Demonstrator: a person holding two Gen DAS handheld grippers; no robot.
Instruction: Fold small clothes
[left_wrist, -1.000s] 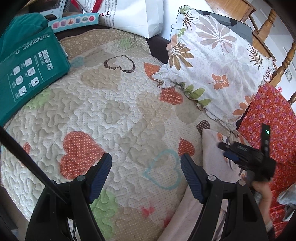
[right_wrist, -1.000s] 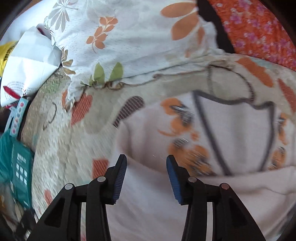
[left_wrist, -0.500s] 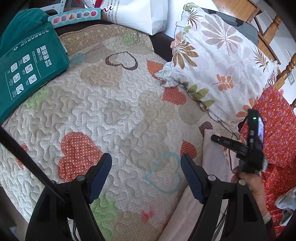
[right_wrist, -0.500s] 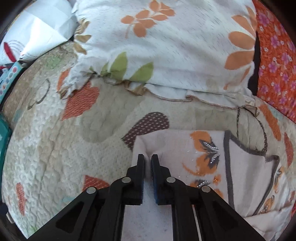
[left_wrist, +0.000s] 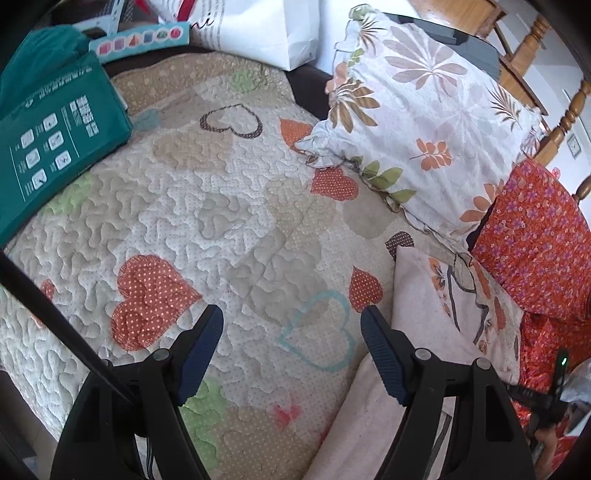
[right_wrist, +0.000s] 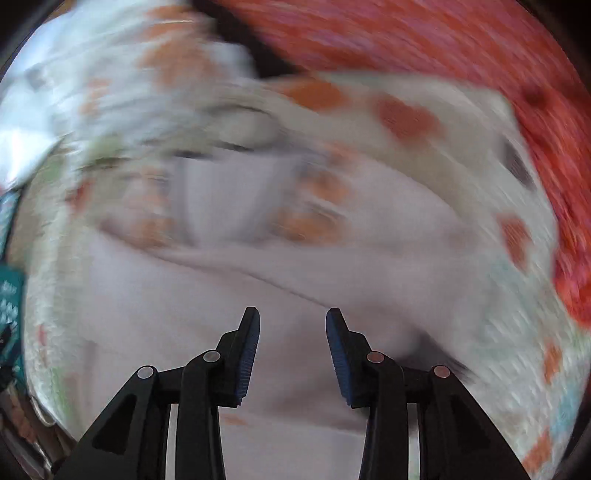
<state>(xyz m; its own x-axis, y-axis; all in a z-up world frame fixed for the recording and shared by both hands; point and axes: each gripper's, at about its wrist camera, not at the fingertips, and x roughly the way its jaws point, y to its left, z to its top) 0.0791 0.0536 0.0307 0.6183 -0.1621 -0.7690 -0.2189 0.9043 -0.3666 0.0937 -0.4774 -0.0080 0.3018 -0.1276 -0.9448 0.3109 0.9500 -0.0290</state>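
A pale pink small garment (left_wrist: 424, 295) with an orange and grey print lies on the heart-patterned quilt (left_wrist: 221, 221), at its right side. My left gripper (left_wrist: 291, 317) hangs open over the quilt just left of the garment, nothing between its fingers. In the blurred right wrist view my right gripper (right_wrist: 291, 317) is above the garment (right_wrist: 258, 277). Its jaws are opening, and no cloth is pinched between the pads. Part of the right gripper's black body (left_wrist: 546, 400), with a green light, shows at the lower right edge of the left wrist view.
A floral pillow (left_wrist: 424, 122) and a red flowered cloth (left_wrist: 532, 236) border the garment on the far right. A green package (left_wrist: 48, 155) lies on the quilt's left edge. A white bag (left_wrist: 258, 26) and a wooden chair (left_wrist: 532, 40) stand behind.
My right gripper pinched shut at the garment's far left corner, then opened and swept fast toward the lower right. My left gripper stayed still and open.
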